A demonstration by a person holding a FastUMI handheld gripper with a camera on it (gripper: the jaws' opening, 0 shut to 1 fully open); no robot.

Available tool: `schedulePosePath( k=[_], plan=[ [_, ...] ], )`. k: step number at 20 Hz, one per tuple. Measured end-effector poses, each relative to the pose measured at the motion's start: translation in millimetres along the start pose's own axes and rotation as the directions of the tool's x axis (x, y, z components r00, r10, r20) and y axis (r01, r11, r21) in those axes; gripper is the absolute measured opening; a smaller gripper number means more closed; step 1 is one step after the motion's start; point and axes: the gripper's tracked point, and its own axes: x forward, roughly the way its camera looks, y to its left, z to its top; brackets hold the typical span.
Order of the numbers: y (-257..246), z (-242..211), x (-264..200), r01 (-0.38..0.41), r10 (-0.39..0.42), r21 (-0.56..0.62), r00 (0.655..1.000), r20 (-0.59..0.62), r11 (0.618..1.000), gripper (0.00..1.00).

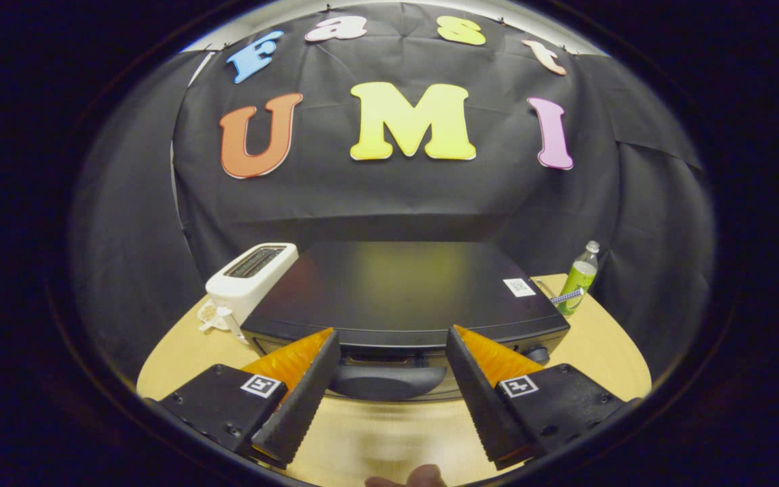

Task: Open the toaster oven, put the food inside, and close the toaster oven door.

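A black toaster oven (pixel 403 291) stands on the wooden table (pixel 606 345), seen from above its front edge. Its dark door handle (pixel 386 380) lies just ahead of and between my fingertips. My gripper (pixel 389 338) is open, with one finger on each side of the handle and nothing pressed between them. The door looks closed. A small part of a hand (pixel 406 477) shows below the fingers.
A white slot toaster (pixel 251 279) stands to the left of the oven, close against it. A green-labelled bottle (pixel 579 279) stands at the oven's far right corner. A knob (pixel 537 354) sits on the oven's front right. Black cloth hangs behind the table.
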Motion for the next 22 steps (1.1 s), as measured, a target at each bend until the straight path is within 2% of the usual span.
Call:
schedulePosePath(
  k=[3,5,11,17,22],
  plan=[
    [-6,-15,9,0.023,-0.022,0.021,0.998,-0.052,1.0,1.0],
    [-6,-19,12,0.025,-0.024,0.027,0.999,-0.045,0.999,1.0],
    [-3,-35,-13,0.0,0.0,0.003,0.998,-0.063,1.0,1.0],
    [-3,-85,-50,0.026,-0.029,-0.026,0.994,-0.11,0.999,1.0],
    [-4,-123,-65,0.008,-0.014,-0.037,0.986,-0.166,0.999,1.0]
  ],
)
